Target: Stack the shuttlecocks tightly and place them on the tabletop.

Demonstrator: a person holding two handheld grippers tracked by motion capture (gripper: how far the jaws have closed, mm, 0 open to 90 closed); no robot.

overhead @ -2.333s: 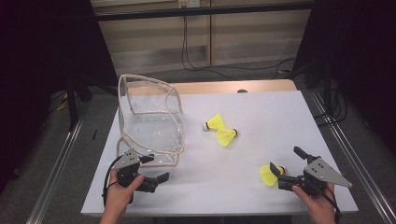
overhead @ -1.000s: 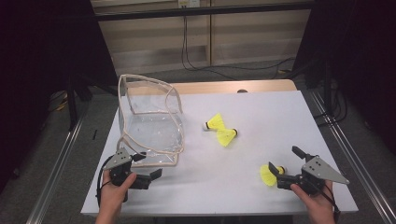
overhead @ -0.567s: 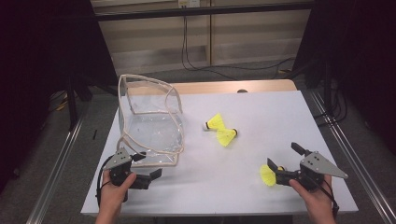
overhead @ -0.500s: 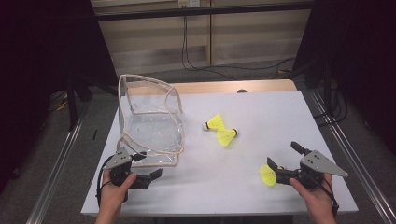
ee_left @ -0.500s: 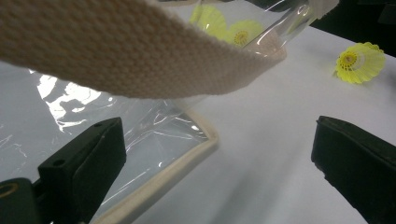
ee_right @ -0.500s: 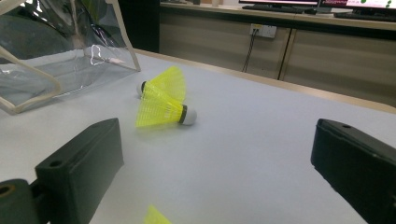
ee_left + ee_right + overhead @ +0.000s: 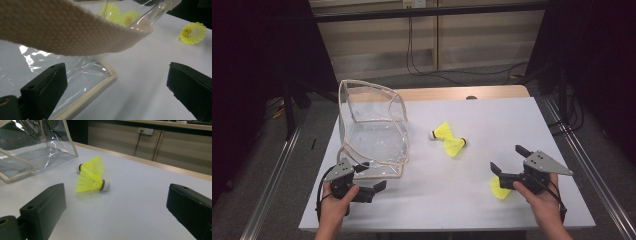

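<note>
White tabletop (image 7: 422,200) runs from the person's edge to a wooden strip at the far side, with dark floor and cables beyond.

Nearest, the left gripper (image 7: 371,186) sits at the front left corner of the clear bag (image 7: 372,135), its jaws spread wide with nothing between them; in the left gripper view the bag's woven cream trim (image 7: 62,32) crosses just above and ahead of them. The right gripper (image 7: 506,164) hovers at the front right, jaws also wide apart and holding nothing. 1 yellow shuttlecock (image 7: 500,189) lies on the table just below and beside its lower jaw, not gripped as far as the high view shows.

Farther in, 2 more shuttlecocks (image 7: 449,140) lie touching near the table's middle, between the bag and the right gripper; the right gripper view looks straight at this pair (image 7: 91,178).

Judging from this, the work is packing shuttlecocks into the bag, and it has barely started: the bag looks empty, all 3 shuttlecocks are outside it, and every pick and drop remains.
</note>
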